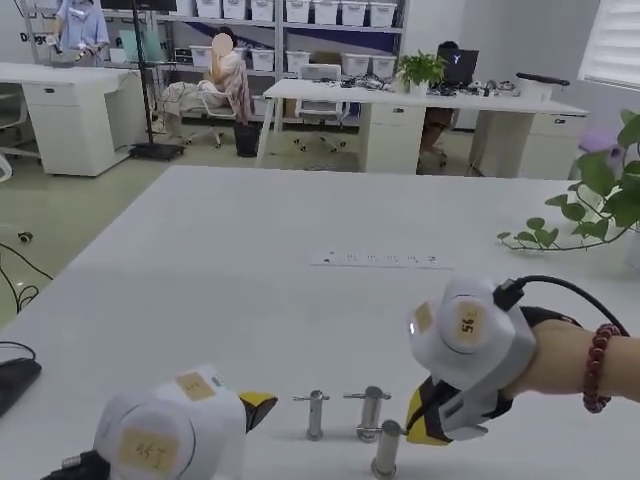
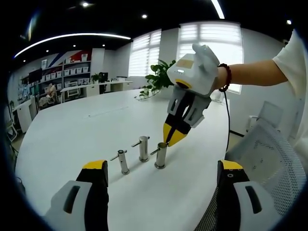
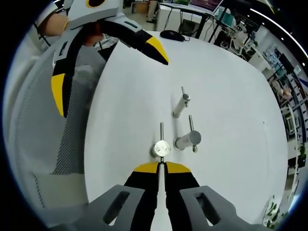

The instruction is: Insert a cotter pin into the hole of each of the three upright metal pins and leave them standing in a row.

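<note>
Three metal pins stand upright on the white table (image 1: 250,300), low in the middle of the head view: the left pin (image 1: 315,415), the middle pin (image 1: 371,408) and the near pin (image 1: 387,450) (the first two each carry a crosswise pin near the top). The right gripper (image 1: 425,428) reaches in from the lower right, its jaws pressed together on a thin cotter pin (image 3: 161,131) that passes through the near pin's head. The left gripper (image 3: 108,71), at the upper left of the right gripper view, has its jaws spread wide and holds nothing.
</note>
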The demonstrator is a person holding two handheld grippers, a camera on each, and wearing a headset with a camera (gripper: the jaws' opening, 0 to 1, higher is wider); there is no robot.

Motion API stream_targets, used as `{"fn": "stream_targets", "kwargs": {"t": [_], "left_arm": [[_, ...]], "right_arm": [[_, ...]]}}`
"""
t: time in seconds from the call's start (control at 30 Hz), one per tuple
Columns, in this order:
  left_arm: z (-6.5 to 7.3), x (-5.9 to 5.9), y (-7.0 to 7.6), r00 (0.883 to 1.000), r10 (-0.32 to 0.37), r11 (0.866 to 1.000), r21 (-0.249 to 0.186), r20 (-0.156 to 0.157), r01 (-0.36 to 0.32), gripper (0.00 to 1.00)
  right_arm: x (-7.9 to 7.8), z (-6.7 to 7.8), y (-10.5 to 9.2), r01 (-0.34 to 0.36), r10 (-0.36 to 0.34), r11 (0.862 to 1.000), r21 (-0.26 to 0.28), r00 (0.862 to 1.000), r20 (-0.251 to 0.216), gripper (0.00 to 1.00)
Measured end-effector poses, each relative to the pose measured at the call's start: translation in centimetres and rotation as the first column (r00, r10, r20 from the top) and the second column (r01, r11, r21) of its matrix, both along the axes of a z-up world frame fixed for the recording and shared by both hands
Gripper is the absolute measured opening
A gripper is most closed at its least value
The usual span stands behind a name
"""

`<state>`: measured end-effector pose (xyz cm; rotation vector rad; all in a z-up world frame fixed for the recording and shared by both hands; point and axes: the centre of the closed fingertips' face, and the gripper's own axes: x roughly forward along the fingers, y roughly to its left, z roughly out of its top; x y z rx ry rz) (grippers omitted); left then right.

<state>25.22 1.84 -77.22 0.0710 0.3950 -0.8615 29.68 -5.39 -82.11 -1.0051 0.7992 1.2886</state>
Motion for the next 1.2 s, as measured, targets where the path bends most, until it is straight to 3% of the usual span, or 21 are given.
{"fn": "stream_targets", "kwargs": {"t": [0.23, 0.57, 0.83, 1.2], "left_arm": [[0.0, 0.0, 0.0, 1.0, -0.002, 1.0, -0.002, 0.0, 0.002, 0.94], [0.2, 0.1, 0.2, 1.0, 0.007, 1.0, -0.007, 0.006, -0.007, 0.95], [0.3, 0.2, 0.3, 1.0, 0.015, 1.0, -0.014, 0.008, -0.015, 0.95], [0.4, 0.4, 0.5, 1.0, 0.029, 0.999, -0.026, 0.006, -0.028, 0.95]], "right_arm": [[-0.4, 0.4, 0.6, 0.039, -0.037, 0.998, 0.054, 0.999, -0.033, 0.16], [-0.2, 0.7, 1.3, 0.114, -0.105, 0.984, 0.135, 0.992, -0.069, 0.21], [0.0, 0.3, 1.9, 0.173, -0.155, 0.967, 0.189, 0.982, -0.106, 0.23], [0.1, -0.3, 2.4, 0.191, -0.169, 0.957, 0.217, 0.979, -0.115, 0.21]]}}
